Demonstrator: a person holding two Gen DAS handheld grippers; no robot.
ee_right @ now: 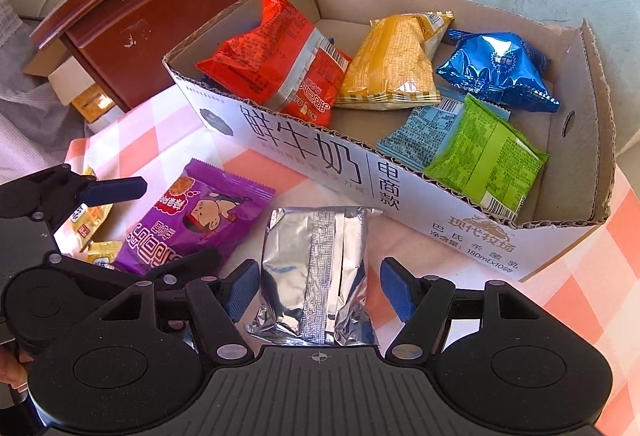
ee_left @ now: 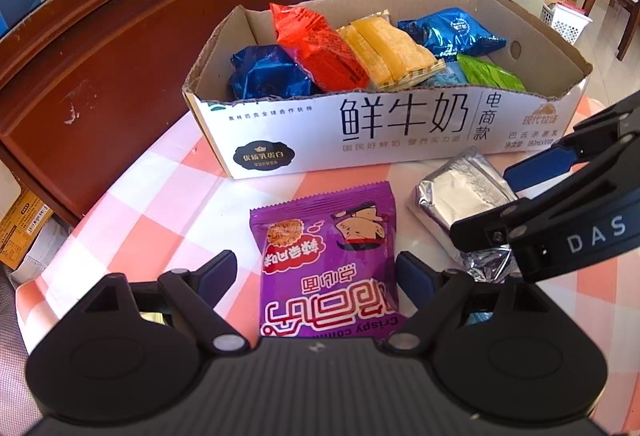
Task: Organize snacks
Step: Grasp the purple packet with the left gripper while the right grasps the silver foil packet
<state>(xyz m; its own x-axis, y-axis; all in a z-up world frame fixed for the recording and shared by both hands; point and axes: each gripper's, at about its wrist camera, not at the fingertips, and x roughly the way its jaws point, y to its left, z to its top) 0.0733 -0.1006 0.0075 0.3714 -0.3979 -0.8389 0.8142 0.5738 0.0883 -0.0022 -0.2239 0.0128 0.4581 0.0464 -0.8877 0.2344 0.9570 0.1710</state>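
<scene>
A: Grippers straddle a packet each, likely lined up for pickup: left gripper (ee_left: 316, 276) spread around the purple packet (ee_left: 326, 260), right gripper (ee_right: 314, 290) spread around the silver packet (ee_right: 316, 268), neither pinched yet.

B: And the box (ee_right: 452, 196) on the far side?

A: Red, yellow, blue, green packets lie inside.

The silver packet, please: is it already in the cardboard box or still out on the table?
Out. The silver packet lies on the checked tablecloth in front of the cardboard box, between the right gripper's open jaws.
</scene>
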